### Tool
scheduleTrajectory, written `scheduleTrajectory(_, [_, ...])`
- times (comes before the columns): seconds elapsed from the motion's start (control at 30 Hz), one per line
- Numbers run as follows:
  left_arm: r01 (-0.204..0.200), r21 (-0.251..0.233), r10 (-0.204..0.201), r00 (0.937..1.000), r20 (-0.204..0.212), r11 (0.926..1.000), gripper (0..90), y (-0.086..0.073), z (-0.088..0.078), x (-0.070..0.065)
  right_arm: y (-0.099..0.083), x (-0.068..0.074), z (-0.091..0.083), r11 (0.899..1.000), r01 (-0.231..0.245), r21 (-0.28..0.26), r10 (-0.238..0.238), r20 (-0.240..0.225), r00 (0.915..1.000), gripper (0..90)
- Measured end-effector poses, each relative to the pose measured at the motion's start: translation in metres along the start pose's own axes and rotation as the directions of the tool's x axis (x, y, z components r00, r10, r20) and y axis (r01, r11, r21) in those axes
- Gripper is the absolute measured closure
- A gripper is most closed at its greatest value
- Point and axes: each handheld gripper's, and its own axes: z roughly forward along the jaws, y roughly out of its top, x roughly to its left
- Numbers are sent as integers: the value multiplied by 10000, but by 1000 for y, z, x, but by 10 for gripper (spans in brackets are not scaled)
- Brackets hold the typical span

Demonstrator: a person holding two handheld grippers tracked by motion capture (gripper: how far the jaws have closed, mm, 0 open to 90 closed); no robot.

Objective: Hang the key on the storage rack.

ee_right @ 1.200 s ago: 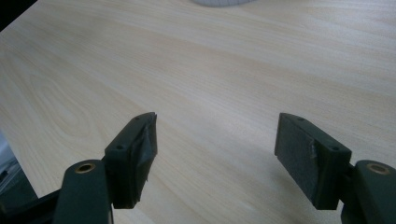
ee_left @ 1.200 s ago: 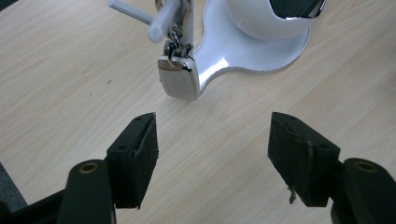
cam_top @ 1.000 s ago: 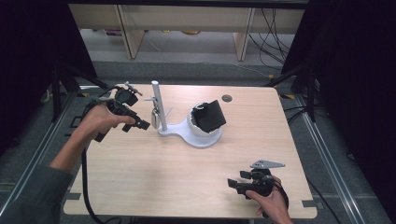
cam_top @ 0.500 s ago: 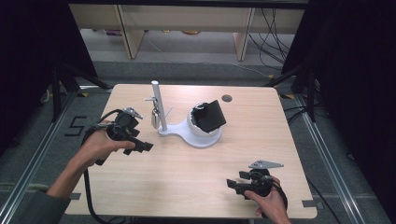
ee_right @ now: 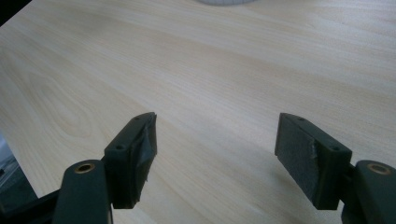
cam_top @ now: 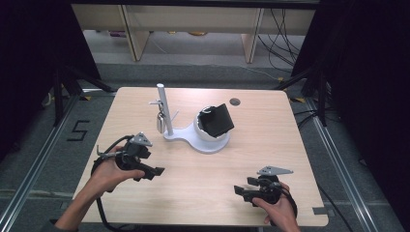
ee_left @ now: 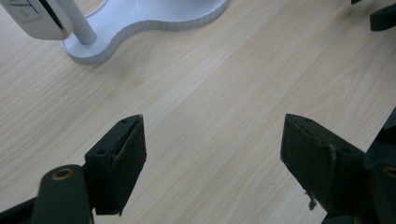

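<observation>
A white stand (cam_top: 193, 137) sits mid-table, with an upright post (cam_top: 162, 106) and a small white tag (cam_top: 159, 122) hanging from it. Its round end carries a white dome with a black square block (cam_top: 218, 120) on top. My left gripper (cam_top: 153, 171) hovers low over the wood in front of the stand, jaws pointing right. Those jaws have just been opening and nothing lies between them (ee_left: 212, 140). The stand's base (ee_left: 140, 18) and the tag (ee_left: 32, 18) lie beyond them. My right gripper (cam_top: 244, 186) rests near the front right edge, open over bare wood (ee_right: 215, 135).
A small dark round hole (cam_top: 235, 101) marks the table behind the stand. The table's front edge (cam_top: 203, 223) lies close behind both hands. Black tripod legs and cables stand on the floor around the table. The other gripper's jaw tips (ee_left: 383, 18) show at the left gripper view's top right.
My left gripper has moved away from the stand's post, toward the front of the table and lower. The right gripper has stayed where it was.
</observation>
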Motion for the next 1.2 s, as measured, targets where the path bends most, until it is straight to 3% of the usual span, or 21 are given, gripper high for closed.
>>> scheduleTrajectory(0.07, [-143, -83, 141, 9995, -267, 9999, 222, -6, 5, -4, 0, 0, 0, 10000, 22, 8, -22, 11, 10000, 299])
scheduleTrajectory(0.13, [-277, -140, 273, 9992, -284, 9995, 217, -10, 8, -7, 0, 0, 0, 10000, 28, -7, -28, 6, 10000, 296])
scheduleTrajectory(0.27, [-191, -678, 164, 9991, -404, 9975, 210, -23, 15, -14, 0, 0, 2, 10000, -19, -92, 17, -201, 9998, 285])
scheduleTrajectory(0.3, [-148, -599, 125, 9992, -375, 9981, 207, -26, 17, -16, 0, 0, 1, 10000, 43, -70, -43, 9, 10000, 280])
scheduleTrajectory(0.43, [-431, -338, 422, 9987, -283, 9985, 200, -36, 22, -22, 0, 0, 1, 10000, 52, -79, -52, 7, 10000, 279])
scheduleTrajectory(0.47, [-426, -359, 414, 9986, -336, 9984, 200, -38, 23, -24, 0, 3, 1, 9997, -242, 3, 242, -104, 9997, 278])
scheduleTrajectory(0.53, [-391, -381, 378, 9987, -337, 9985, 199, -42, 25, -27, 0, 3, 1, 9997, -237, -4, 237, -78, 9997, 270])
scheduleTrajectory(0.57, [-570, -367, 560, 9980, -276, 9977, 197, -43, 25, -28, 0, 3, 1, 9995, -330, 30, 330, -108, 9994, 262])
scheduleTrajectory(0.6, [-399, -447, 388, 9990, -242, 9982, 194, -45, 26, -30, 0, 1, 1, 10000, -8, -31, 8, 42, 10000, 257])
scheduleTrajectory(0.63, [-423, -487, 410, 9988, -269, 9979, 193, -48, 27, -32, 0, 1, 1, 10000, -32, -37, 32, 69, 10000, 250])
scheduleTrajectory(0.7, [-381, -646, 362, 9989, -311, 9972, 190, -52, 29, -35, -1, 2, 2, 9987, -501, -30, 502, 45, 9987, 224])
scheduleTrajectory(0.73, [-552, -673, 528, 9979, -373, 9962, 190, -53, 30, -35, -1, 2, 2, 9987, -501, -30, 502, 45, 9987, 224])
scheduleTrajectory(0.8, [-532, -971, 478, 9972, -567, 9939, 190, -58, 32, -37, -1, 2, 3, 9984, -562, -6, 562, 136, 9983, 217])
scheduleTrajectory(0.83, [-544, -1027, 488, 9972, -564, 9932, 194, -60, 32, -38, -1, -1, 4, 9996, -277, -68, 278, 165, 9995, 216])
scheduleTrajectory(0.87, [-568, -1047, 507, 9969, -600, 9929, 197, -61, 32, -38, -1, -1, 3, 9996, -283, -29, 284, 222, 9994, 218])
scheduleTrajectory(0.9, [-537, -1112, 470, 9970, -617, 9923, 197, -63, 32, -38, -1, 0, 3, 9997, -251, -82, 251, 42, 9997, 218])
scheduleTrajectory(1.0, [-523, -1310, 432, 9965, -709, 9900, 198, -69, 32, -37, 0, 0, 2, 9997, -248, -85, 249, 83, 9997, 218])
scheduleTrajectory(1.2, [-500, -1080, 403, 9951, -903, 9929, 198, -85, 38, -38, -1, 2, 3, 9997, -223, -60, 223, 45, 9997, 218])
